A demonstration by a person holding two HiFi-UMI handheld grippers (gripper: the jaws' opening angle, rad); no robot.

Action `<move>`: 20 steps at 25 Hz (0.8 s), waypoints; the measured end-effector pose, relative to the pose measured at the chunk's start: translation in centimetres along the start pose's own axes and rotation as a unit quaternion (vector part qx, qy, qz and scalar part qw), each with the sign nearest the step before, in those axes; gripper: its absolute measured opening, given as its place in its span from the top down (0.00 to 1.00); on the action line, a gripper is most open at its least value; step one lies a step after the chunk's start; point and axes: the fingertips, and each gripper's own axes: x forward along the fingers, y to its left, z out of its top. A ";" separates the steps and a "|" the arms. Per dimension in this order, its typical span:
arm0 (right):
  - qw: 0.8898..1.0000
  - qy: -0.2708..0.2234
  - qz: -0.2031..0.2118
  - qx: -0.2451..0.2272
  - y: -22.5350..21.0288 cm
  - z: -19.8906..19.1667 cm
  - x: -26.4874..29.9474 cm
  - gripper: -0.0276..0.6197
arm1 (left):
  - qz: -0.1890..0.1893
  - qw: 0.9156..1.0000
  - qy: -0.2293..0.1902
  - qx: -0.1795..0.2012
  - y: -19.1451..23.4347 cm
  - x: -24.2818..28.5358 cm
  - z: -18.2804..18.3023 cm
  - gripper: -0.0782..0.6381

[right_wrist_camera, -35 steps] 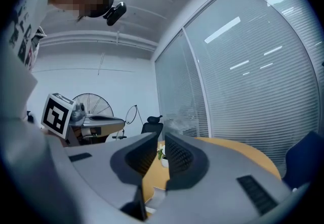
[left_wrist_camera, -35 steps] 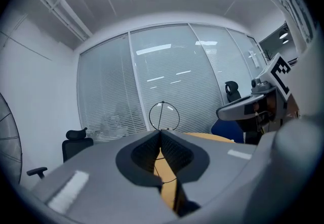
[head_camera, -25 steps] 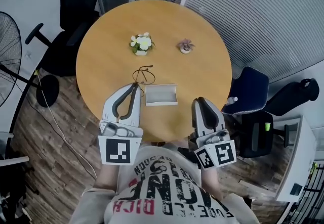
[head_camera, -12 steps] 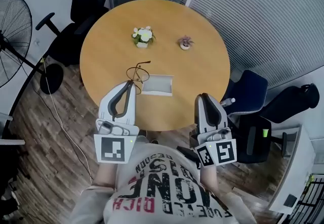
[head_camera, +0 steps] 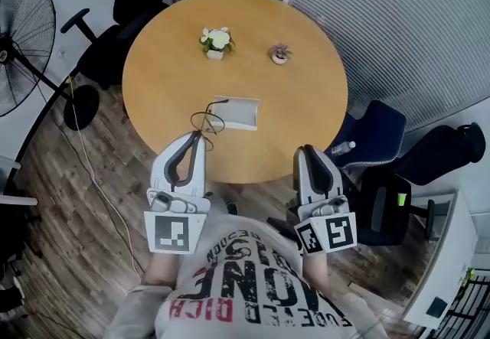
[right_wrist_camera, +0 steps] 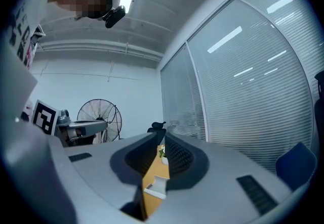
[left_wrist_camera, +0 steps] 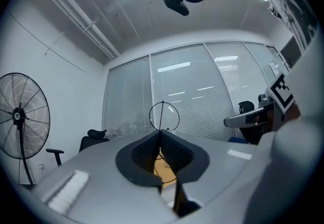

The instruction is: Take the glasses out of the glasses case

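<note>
A thin black wire-framed pair of glasses [head_camera: 208, 122] hangs over the near part of the round wooden table [head_camera: 168, 77], and my left gripper [head_camera: 200, 133] is shut on its frame. In the left gripper view one round lens [left_wrist_camera: 164, 116] stands up above the closed tips of the left gripper [left_wrist_camera: 160, 131]. The open white glasses case [head_camera: 236, 112] lies on the table just beyond and to the right of the glasses. My right gripper [head_camera: 304, 150] is at the table's near right edge, narrowly open with nothing in it. Through the slit of the right gripper [right_wrist_camera: 160, 139] I see the case [right_wrist_camera: 154, 187].
Two small flower pots [head_camera: 215, 43] [head_camera: 280, 53] stand at the far side of the table. A standing fan [head_camera: 23, 47] and a black office chair [head_camera: 138, 1] are on the left, a blue chair [head_camera: 375, 131] on the right. A cable [head_camera: 92, 177] trails over the wooden floor.
Both grippers have drawn back toward the person. The left one has carried the glasses from beside the case toward the table's near edge. The case has stayed on the table.
</note>
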 end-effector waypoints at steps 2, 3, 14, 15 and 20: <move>1.000 0.001 0.001 -0.002 0.1 0.0 -0.3 0.87 | 0.005 1.000 0.000 0.000 0.0 -0.6 -0.2 0.87; 1.000 0.002 0.001 -0.003 0.1 -0.1 -0.3 0.87 | 0.006 1.000 0.002 0.001 0.0 -0.8 -0.4 0.87; 1.000 0.026 -0.005 0.007 2.2 -1.3 1.0 0.87 | -0.004 1.000 0.020 0.001 2.2 -0.8 -1.5 0.87; 1.000 0.026 -0.006 0.007 2.3 -1.3 1.3 0.87 | -0.007 1.000 0.020 0.000 2.4 -0.6 -1.4 0.87; 1.000 0.023 -0.012 0.007 2.8 -1.2 2.4 0.87 | -0.020 1.000 0.012 0.006 3.1 0.3 -1.2 0.87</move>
